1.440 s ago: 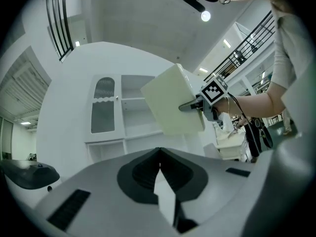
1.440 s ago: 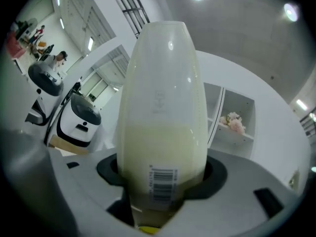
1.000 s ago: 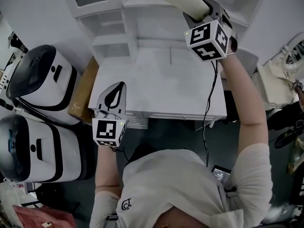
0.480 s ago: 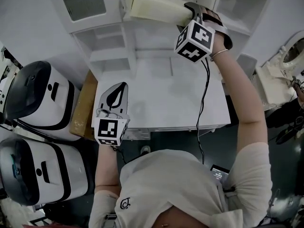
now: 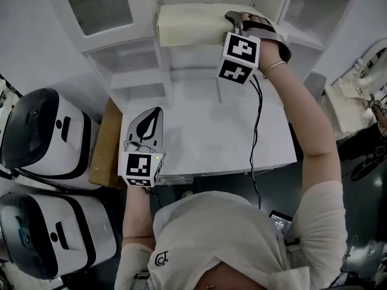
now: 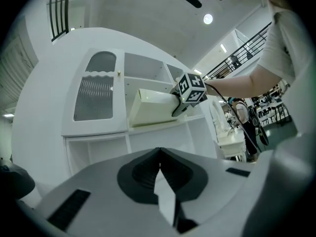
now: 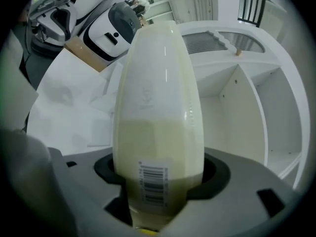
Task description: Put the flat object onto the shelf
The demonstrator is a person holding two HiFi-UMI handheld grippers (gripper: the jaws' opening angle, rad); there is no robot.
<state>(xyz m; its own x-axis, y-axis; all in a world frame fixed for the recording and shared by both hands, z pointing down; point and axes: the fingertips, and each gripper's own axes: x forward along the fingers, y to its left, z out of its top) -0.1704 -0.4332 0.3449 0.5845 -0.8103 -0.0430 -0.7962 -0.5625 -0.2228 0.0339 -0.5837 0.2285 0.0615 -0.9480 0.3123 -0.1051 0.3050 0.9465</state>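
- At twelve o'clock in the head view, the flat object point(image 5: 187, 24), a pale cream box, lies lengthwise in the open middle bay of the white cabinet point(image 5: 136, 65). It sits low over the shelf point(image 5: 193, 52); whether its underside touches the board cannot be told.
- Right gripper point(image 5: 231, 28) grasps the end of the box at its three o'clock, with the arm stretched up from the person's shoulder at five o'clock. Its jaws have just been opening, and the box is between them.
- Seen from the right gripper view, both dark pads point(image 7: 105, 170) meet the box's narrow sides, and a barcode label point(image 7: 154, 181) faces the camera.
- Left gripper point(image 5: 151, 115) hovers over the white table point(image 5: 211, 138) toward eight o'clock and points to twelve. Its jaws are clenched tip to tip, with nothing between them.
- Glazed door point(image 5: 97, 5) closes the bay at nine o'clock of the box.
- Two white-and-black appliances point(image 5: 42, 132) stand at nine and eight o'clock, beyond the table's edge. A cardboard box point(image 5: 104, 144) is wedged between them and the table.
- Black cable point(image 5: 259, 125) hangs from the right gripper toward six o'clock across the table.
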